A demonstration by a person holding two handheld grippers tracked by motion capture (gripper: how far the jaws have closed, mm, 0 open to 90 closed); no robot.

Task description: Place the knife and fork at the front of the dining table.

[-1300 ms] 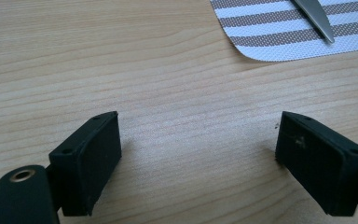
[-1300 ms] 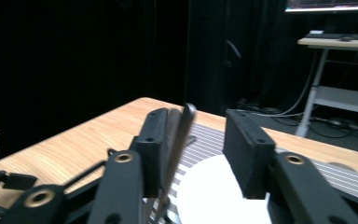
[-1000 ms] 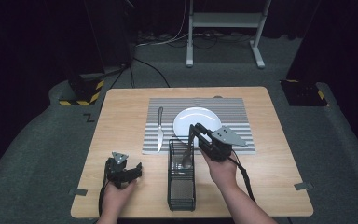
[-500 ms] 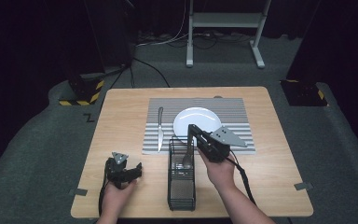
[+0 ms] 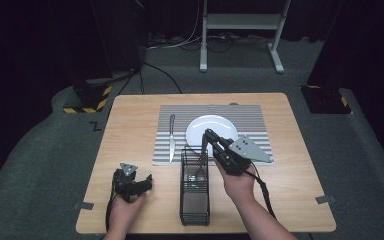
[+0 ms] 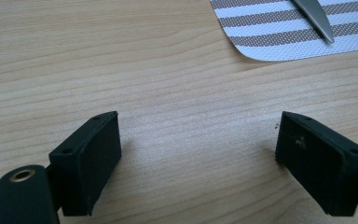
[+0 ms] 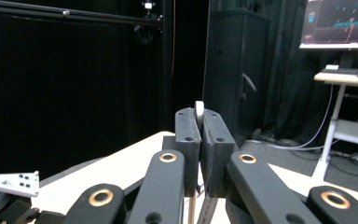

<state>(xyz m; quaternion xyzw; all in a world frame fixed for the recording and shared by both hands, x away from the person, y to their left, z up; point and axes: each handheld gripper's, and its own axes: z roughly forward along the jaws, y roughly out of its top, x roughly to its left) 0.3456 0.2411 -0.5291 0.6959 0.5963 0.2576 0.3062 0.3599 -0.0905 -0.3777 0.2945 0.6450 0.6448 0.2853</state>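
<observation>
table (image 5: 130, 120): matt wood | placemat (image 5: 250, 117): woven cloth | knife (image 5: 172, 135): shiny metal

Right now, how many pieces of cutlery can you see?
2. A knife lies on the striped placemat left of the plate; the right gripper clamps one utensil handle over the wire caddy. More may be hidden inside.

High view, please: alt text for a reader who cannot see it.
A person's right gripper, fingers shut on a utensil handle, is poised over a black wire caddy on a wooden table. Beyond it, a white plate and a knife lie on a striped placemat. The left gripper rests near the table's front edge.
</observation>
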